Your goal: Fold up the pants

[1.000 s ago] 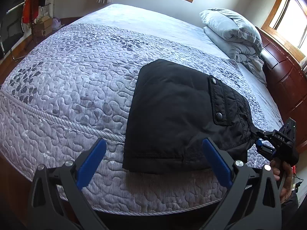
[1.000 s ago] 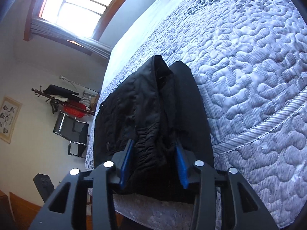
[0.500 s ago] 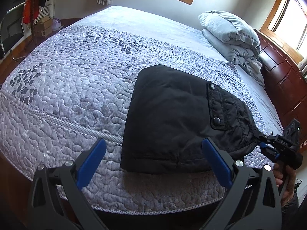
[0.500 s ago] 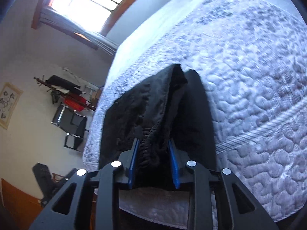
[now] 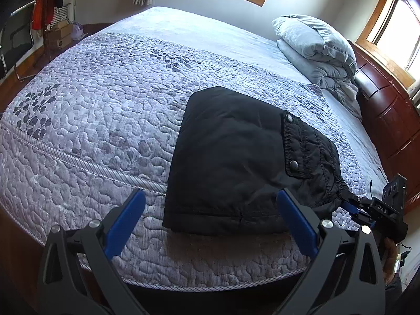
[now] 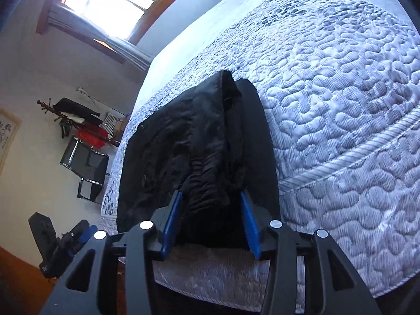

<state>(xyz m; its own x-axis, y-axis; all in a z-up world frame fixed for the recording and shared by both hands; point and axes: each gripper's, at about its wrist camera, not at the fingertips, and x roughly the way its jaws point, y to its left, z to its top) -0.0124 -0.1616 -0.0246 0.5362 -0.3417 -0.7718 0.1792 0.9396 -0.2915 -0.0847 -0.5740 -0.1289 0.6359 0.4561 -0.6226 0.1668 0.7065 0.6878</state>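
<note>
Black pants (image 5: 231, 162) lie folded into a compact bundle on the quilted bed (image 5: 92, 110), near its front edge. My left gripper (image 5: 210, 215) is open and empty, hovering just in front of the bundle's near edge. My right gripper (image 6: 211, 218) has its jaws around the gathered waistband end of the pants (image 6: 199, 157); the jaws stand partly apart with cloth between them. The right gripper also shows in the left wrist view (image 5: 351, 204) at the bundle's right corner.
Folded grey bedding (image 5: 315, 50) is stacked at the head of the bed. A dark wooden headboard (image 5: 388, 120) runs along the right. A chair (image 6: 86, 165) and a coat rack (image 6: 73, 120) stand by the wall beyond the bed.
The right gripper's jaws closed tighter on the waistband half a second ago and now stand wider apart. The bundle has slid slightly toward the bed's front edge. The left gripper has barely moved.
</note>
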